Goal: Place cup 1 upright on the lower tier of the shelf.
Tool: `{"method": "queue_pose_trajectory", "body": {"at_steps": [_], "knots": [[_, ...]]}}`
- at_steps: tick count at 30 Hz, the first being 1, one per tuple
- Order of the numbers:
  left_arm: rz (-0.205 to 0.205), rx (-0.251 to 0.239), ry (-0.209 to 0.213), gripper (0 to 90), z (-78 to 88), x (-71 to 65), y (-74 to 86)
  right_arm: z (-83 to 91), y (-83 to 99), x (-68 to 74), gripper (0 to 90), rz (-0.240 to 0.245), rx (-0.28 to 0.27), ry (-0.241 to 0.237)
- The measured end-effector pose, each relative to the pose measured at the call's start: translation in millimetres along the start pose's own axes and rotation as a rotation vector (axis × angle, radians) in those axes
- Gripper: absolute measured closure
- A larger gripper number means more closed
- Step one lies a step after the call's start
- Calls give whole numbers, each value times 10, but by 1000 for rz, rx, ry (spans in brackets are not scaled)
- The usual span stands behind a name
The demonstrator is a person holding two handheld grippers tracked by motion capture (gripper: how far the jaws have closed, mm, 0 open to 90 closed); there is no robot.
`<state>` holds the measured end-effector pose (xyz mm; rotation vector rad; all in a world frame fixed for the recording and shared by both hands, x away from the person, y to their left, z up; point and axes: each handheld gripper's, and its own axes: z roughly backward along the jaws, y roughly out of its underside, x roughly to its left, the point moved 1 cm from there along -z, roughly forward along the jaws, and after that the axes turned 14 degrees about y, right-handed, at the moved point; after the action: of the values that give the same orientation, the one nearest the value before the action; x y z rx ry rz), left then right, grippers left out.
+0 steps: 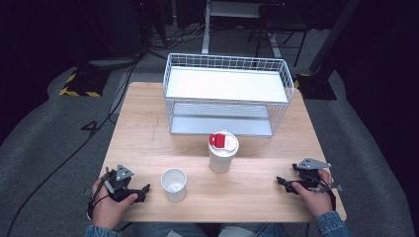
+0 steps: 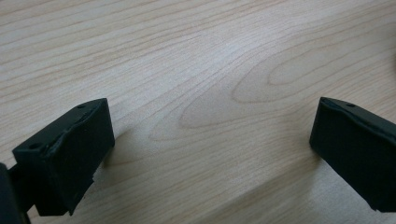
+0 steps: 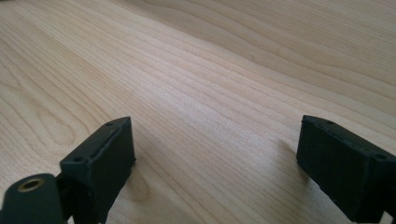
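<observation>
L gripper [image 1: 141, 190]: at 7 o'clock on the bench [image 1: 148, 123], resting low; fingers [image 2: 70, 154] wide apart, nothing btwn them, just bare wood in the left gripper view.
R gripper [image 1: 282, 181]: at 4 o'clock, near the bench edge; fingers [image 3: 100, 172] also spread, nothing held, wood grain under them.
Open cup [image 1: 174, 184]: upright, white, no lid, at 6 o'clock, just beside your L gripper, toward its 3 o'clock.
Lidded cup [image 1: 223, 152]: taller, white w/ red patch on the lid, near bench centre, at 1 o'clock from the open cup, apart from it.
Wire rack [image 1: 227, 94]: two shelves, at 12 o'clock, behind both cups; both shelves look bare.
Step, as I read it: start of a reach; the open cup is the nearest pick for your L.
How to do it well: come in level from the side, keep fingers spread till the wall sits btwn them, grip below the rim, squeeze gently since a paper wall prob. flexes.
Watch: don't nudge the cup w/ one finger first, it's light and could tip or slide.
R hand: hold off from the lidded cup till L is clear.
</observation>
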<state>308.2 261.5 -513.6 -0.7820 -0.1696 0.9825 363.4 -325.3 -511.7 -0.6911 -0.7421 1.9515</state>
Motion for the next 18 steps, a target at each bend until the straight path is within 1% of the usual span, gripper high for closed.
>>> {"method": "queue_pose_trajectory", "body": {"at_steps": [7, 9, 10, 11, 12, 14, 15, 17, 18], "knots": [[2, -3, -1, 6, -1, -4, -1, 4, 4, 5, 116, -6, 0, 2], [-7, -7, 1, 15, -2, -10, 0, 4, 3, 5, 116, -6, 0, 2], [-8, -11, 0, 27, 0, -15, 1, 4, 4, 5, 116, -6, 0, 2], [-26, -11, 9, 43, 7, -15, 0, 4, 4, 5, 116, -6, 0, 2], [-25, -19, 10, 66, 8, -22, 1, 4, 4, 5, 116, -6, 0, 2], [-34, -28, 12, 143, 18, -28, -4, 5, 4, 6, 118, -7, 0, 2], [-26, -31, 15, 175, 18, -41, -5, 5, 4, 7, 118, -7, 0, 2], [-21, -24, 13, 170, 31, -49, -5, 5, 4, 7, 118, -7, 0, 2], [-29, -25, 10, 169, 36, -47, -6, 5, 4, 7, 118, -7, 0, 2]]}}
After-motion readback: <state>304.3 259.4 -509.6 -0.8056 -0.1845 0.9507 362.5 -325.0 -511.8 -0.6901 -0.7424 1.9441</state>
